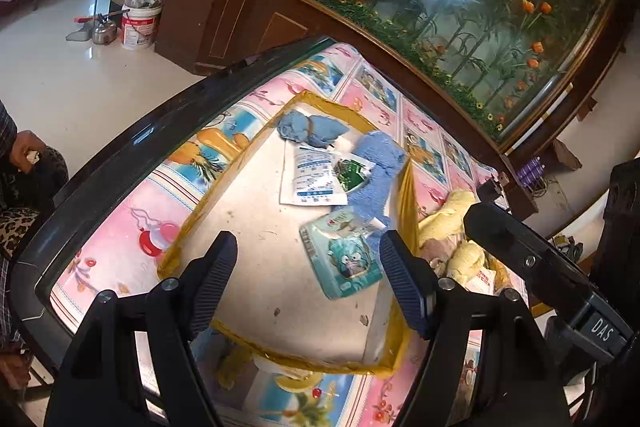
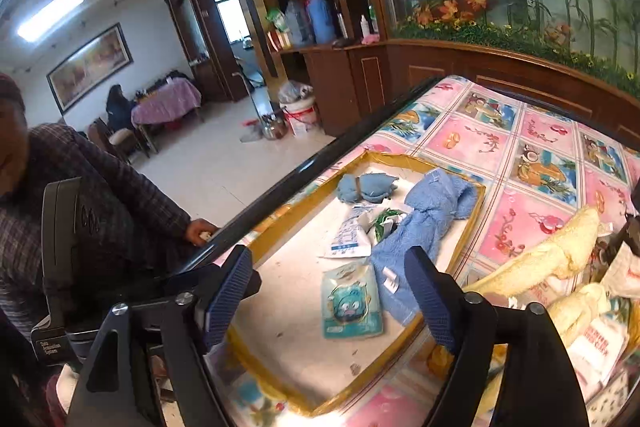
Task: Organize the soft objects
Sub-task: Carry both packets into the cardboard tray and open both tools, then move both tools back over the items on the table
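**A:** What's on my far left?

**B:** A person's hand (image 2: 199, 229) resting at the dark table edge (image 2: 320, 163). Next to it sits the shallow tray (image 2: 472, 223) with yellow-taped walls, on the pink patterned tablecloth (image 2: 532, 155).

**A:** My left gripper (image 1: 307, 279) hangs over the tray's near side, jaws spread wide, nothing between them. Contents, from the left?

**B:** A crumpled blue cloth (image 1: 308, 129) in the far corner. Then a white sachet (image 1: 314, 181) and a small green packet (image 1: 352, 175), touching. In front of them lies a teal cartoon packet (image 1: 344, 259), flat on the tray floor. Along the right wall stretches a blue fluffy towel (image 1: 374, 171), its near end just beside the teal packet.

**A:** My right gripper (image 2: 334, 297) also floats above the tray, jaws wide apart and empty. And beyond the right wall?

**B:** A yellow fluffy towel (image 2: 540, 259) heaped on the tablecloth, with white printed packets (image 2: 600, 347) beside it.
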Demonstrator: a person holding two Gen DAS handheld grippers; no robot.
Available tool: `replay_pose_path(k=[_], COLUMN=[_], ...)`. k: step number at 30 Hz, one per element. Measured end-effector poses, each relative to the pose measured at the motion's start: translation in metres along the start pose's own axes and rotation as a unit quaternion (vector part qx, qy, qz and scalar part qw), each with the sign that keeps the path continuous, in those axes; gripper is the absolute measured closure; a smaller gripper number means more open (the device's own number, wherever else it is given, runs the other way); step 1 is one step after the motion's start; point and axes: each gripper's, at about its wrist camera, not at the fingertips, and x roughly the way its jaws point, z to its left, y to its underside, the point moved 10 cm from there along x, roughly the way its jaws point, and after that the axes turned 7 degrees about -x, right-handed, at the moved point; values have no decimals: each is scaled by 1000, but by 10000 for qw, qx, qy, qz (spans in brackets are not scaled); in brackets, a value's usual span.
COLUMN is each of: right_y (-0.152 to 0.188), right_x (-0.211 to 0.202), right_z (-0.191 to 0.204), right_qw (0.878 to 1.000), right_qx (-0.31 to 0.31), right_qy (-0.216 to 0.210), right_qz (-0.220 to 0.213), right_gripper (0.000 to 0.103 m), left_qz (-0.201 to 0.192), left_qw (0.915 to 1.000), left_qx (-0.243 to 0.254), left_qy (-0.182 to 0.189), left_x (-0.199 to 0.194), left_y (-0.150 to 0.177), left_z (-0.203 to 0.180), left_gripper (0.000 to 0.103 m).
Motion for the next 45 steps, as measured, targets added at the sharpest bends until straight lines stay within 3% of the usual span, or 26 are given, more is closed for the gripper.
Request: replay_pose_path(k=[3, 8, 14, 20, 24, 27, 30, 32, 37, 45], right_y=[29, 81, 105, 108, 88, 63, 45, 38, 36, 33], right_x=[-19, -37, -67, -99, -128, -163, -195, -206, -191, -183], right_z=[-6, -31, -61, -83, -77, -52, -12, 14, 47, 42], right_qw=[9997, 9986, 9954, 9894, 9825, 9792, 9730, 9687, 9702, 9733], right_qx=[-55, 361, 621, 466, 71, -237, -611, -850, -1268, -1090], right_qy=[247, 323, 717, 1376, 1809, 1709, 1416, 1232, 974, 936], right_qz=[-31, 197, 154, -48, -438, -1063, -1716, -1981, -1818, -1791], right_gripper=[15, 15, 15, 15, 15, 13, 1, 1, 1, 1], left_qz=[-127, 5, 174, -274, -858, -1092, -1179, -1215, -1299, -1300], left_qw=[9995, 9983, 9930, 9753, 9524, 9391, 9324, 9289, 9244, 9237], left_qx=[245, 573, 1164, 2096, 2488, 2538, 2510, 2524, 2615, 2645], left_qy=[-144, -110, -26, -641, -1538, -2046, -2316, -2421, -2453, -2448], left_x=[-11, -11, -6, -11, -20, -21, -19, -17, -17, -17], left_y=[8, 30, 59, 73, 59, 47, 42, 41, 42, 44], left_z=[-10, -34, -75, -101, -93, -76, -61, -56, -55, -55], left_gripper=[29, 29, 29, 29, 29, 29, 29, 29, 29, 27])
